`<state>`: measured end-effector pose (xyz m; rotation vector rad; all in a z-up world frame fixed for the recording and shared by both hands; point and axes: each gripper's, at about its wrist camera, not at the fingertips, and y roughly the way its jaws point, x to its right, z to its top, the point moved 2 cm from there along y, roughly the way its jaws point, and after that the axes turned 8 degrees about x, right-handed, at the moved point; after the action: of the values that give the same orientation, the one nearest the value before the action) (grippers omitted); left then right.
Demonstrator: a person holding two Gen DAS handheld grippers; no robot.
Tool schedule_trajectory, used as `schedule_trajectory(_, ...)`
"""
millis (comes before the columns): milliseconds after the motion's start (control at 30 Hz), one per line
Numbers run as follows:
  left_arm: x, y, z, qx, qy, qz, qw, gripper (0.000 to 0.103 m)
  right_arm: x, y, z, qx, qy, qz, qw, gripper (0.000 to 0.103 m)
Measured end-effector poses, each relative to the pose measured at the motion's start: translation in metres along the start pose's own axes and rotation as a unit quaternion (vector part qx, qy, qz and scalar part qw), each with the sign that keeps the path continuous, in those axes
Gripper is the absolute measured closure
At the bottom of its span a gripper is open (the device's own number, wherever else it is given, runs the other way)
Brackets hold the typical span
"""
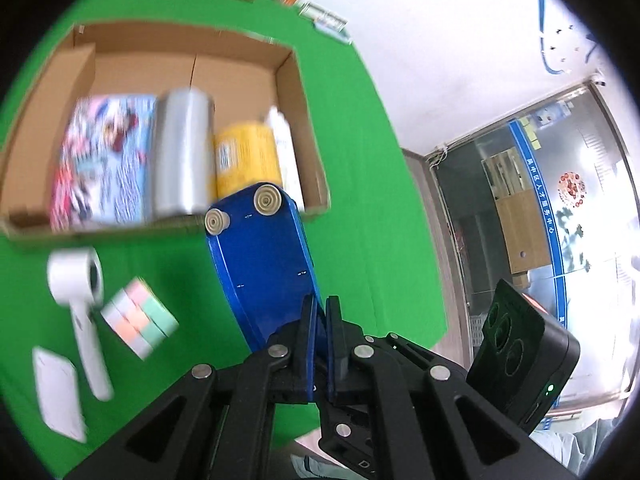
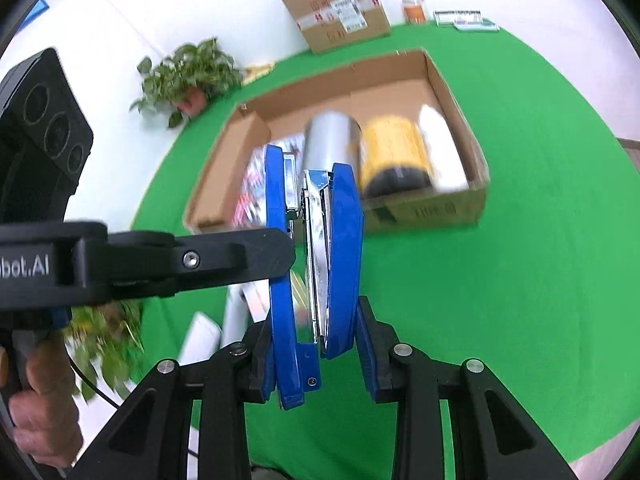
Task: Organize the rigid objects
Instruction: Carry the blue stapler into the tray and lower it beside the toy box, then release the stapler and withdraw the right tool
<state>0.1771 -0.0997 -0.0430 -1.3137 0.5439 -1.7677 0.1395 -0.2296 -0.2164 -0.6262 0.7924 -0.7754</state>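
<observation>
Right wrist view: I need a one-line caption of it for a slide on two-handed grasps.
Both grippers clamp a blue stapler above the green table, with the open cardboard box behind.

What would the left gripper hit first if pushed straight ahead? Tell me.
The left gripper is shut on the blue stapler, whose far end leads. Straight on, it looks set to meet the near wall of the cardboard box, though depth is unclear.

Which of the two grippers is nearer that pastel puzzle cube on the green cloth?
Left, probably. The left gripper hangs just right of the cube. From the right gripper, gripping the blue stapler, the cube is hidden.
</observation>
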Motion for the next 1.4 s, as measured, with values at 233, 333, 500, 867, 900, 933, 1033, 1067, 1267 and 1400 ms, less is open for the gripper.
schedule_trajectory(233,-0.047,-0.016,0.046,-0.001,0.009,-0.004,1.0000,0.100,-0.047,0.039,0.056,0.007,0.017,-0.001,1.000,0.072)
schedule_trajectory(333,-0.074,-0.027,0.061,-0.005,0.007,-0.001,1.0000,0.100,-0.072,0.072,0.076,-0.002,0.025,-0.003,1.000,0.072)
schedule_trajectory(500,-0.131,-0.032,0.095,-0.016,-0.013,-0.010,0.9997,0.100,-0.104,0.131,0.100,-0.019,0.029,-0.006,0.999,0.072)
schedule_trajectory(867,-0.206,0.004,0.117,-0.078,-0.033,0.009,0.9964,0.100,-0.126,0.250,0.108,-0.074,0.059,-0.031,0.995,0.072)
schedule_trajectory(900,-0.215,0.012,0.114,-0.089,-0.037,0.019,0.9952,0.099,-0.129,0.262,0.105,-0.087,0.049,-0.037,0.994,0.071)
schedule_trajectory(933,-0.221,0.017,0.111,-0.097,-0.041,0.028,0.9940,0.099,-0.131,0.275,0.101,-0.103,0.041,-0.044,0.993,0.071)
schedule_trajectory(1033,-0.233,0.022,0.104,-0.112,-0.060,0.031,0.9915,0.094,-0.129,0.299,0.093,-0.135,0.049,-0.051,0.988,0.064)
schedule_trajectory(1067,-0.235,0.020,0.103,-0.110,-0.068,0.028,0.9912,0.092,-0.129,0.302,0.092,-0.139,0.053,-0.045,0.988,0.064)
schedule_trajectory(1267,-0.243,0.015,0.099,-0.108,-0.086,0.014,0.9902,0.090,-0.142,0.317,0.086,-0.148,0.019,-0.018,0.989,0.067)
schedule_trajectory(1400,-0.243,0.010,0.097,-0.103,-0.081,0.020,0.9911,0.090,-0.154,0.322,0.083,-0.150,0.000,-0.014,0.989,0.064)
